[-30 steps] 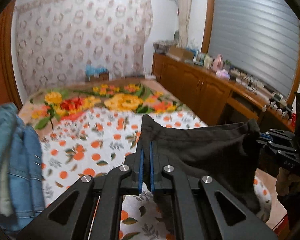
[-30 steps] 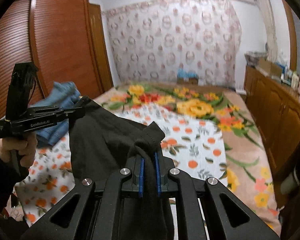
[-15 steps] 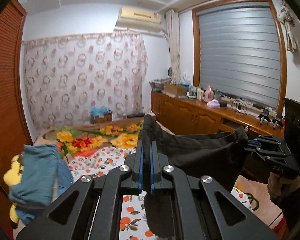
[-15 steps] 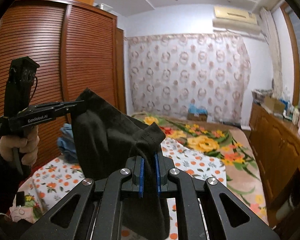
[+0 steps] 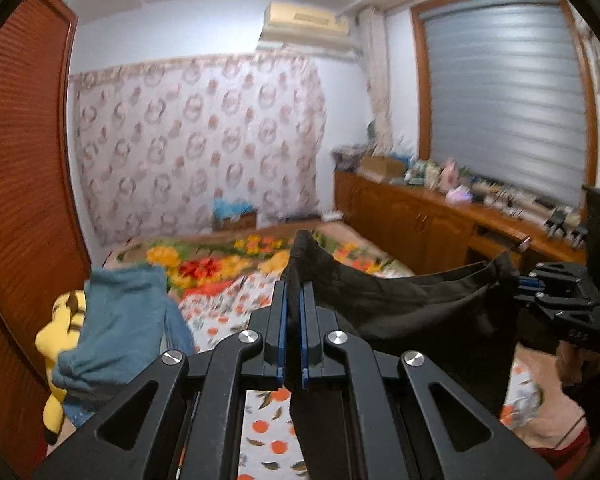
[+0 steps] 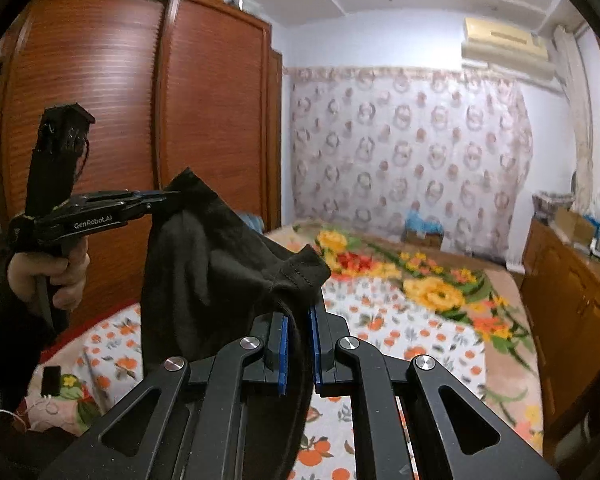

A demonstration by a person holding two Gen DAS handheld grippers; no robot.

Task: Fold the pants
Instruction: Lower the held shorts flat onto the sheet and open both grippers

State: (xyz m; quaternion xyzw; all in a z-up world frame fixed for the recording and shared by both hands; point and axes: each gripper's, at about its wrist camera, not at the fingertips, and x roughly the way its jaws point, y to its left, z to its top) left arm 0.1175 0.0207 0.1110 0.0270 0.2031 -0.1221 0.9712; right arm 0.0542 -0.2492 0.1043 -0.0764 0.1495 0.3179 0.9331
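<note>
Black, soft knit fabric: the dark pants (image 5: 400, 304) hang in the air above the bed with the orange-print sheet (image 5: 236, 312).

Left wrist view: the left tool (image 5: 293, 300) is pressed together on one hem corner of the pants at 12 o'clock. The cloth spans towards 3 o'clock, where the right tool (image 5: 520, 280) pinches the other corner. A folded blue denim garment (image 5: 120, 320) lies at 9 o'clock on the bed.

Right wrist view: the right tool (image 6: 298, 320) is clamped on a stitched hem, the fabric bunched between its blue pads (image 6: 284, 354). At 10 o'clock the left tool (image 6: 168, 196) holds the opposite corner.

Handling, as a judgement: the garment appears light, limp and non-fragile; it sags between grips, so the seamed corners offer the firmest hold.
</note>
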